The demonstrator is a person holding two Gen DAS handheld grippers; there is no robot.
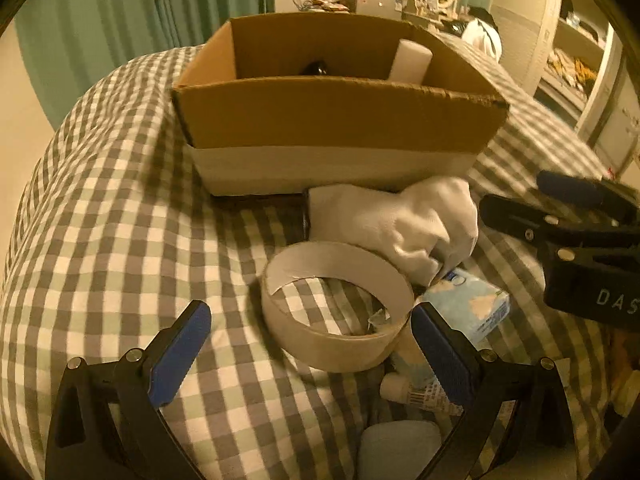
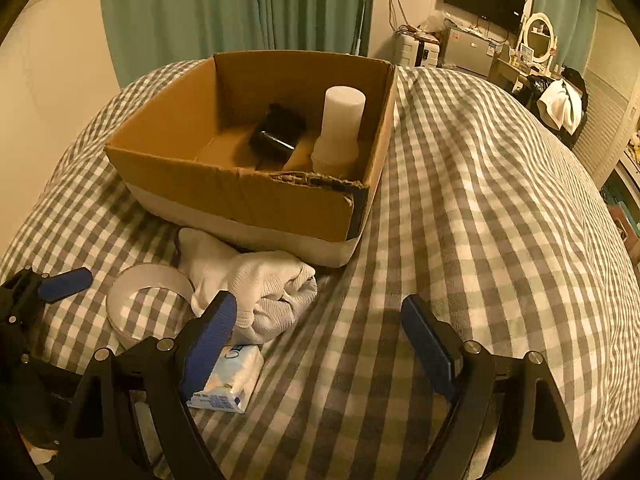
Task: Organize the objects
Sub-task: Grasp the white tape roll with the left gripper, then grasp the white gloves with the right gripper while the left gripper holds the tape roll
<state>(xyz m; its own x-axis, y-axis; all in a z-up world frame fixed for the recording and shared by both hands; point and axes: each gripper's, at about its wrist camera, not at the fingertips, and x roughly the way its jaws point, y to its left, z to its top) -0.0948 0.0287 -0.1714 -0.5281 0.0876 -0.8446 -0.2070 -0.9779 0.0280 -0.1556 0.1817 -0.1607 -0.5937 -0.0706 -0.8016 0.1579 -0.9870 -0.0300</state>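
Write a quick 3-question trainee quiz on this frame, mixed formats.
1. True or false: the cardboard box already holds a white cylinder and a black object.
2. Multiple choice: what lies between the open fingers of the left tool? A) rolled white cloth B) tape ring C) tissue pack
3. Fill in: the right tool is open and holds ____.

Key
1. True.
2. B, the tape ring; the rolled white cloth and tissue pack lie beside it on the checked bedspread.
3. Nothing.
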